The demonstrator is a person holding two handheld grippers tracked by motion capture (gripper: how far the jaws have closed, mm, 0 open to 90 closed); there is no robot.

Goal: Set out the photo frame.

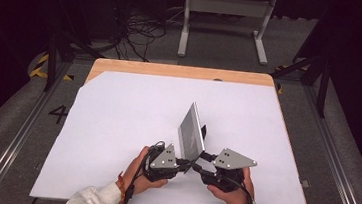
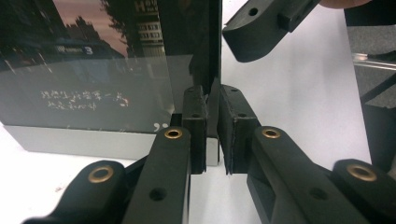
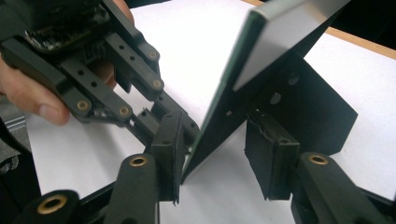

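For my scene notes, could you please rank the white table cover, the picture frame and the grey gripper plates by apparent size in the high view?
1. white table cover
2. picture frame
3. right gripper's grey plate and left gripper's grey plate: look alike, so unranked.

The picture frame (image 1: pixel 192 133) stands on the table (image 1: pixel 117 121), left tongs (image 1: pixel 183 163) and right tongs (image 1: pixel 197 165) at its near edge.

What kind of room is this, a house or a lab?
Probably a lab or recording room, not a house. The wooden table covered with white paper stands on grey carpet with metal floor rails, loose black cables lie behind it, and both hand-held black grippers, left and right, meet at a standing photo frame.
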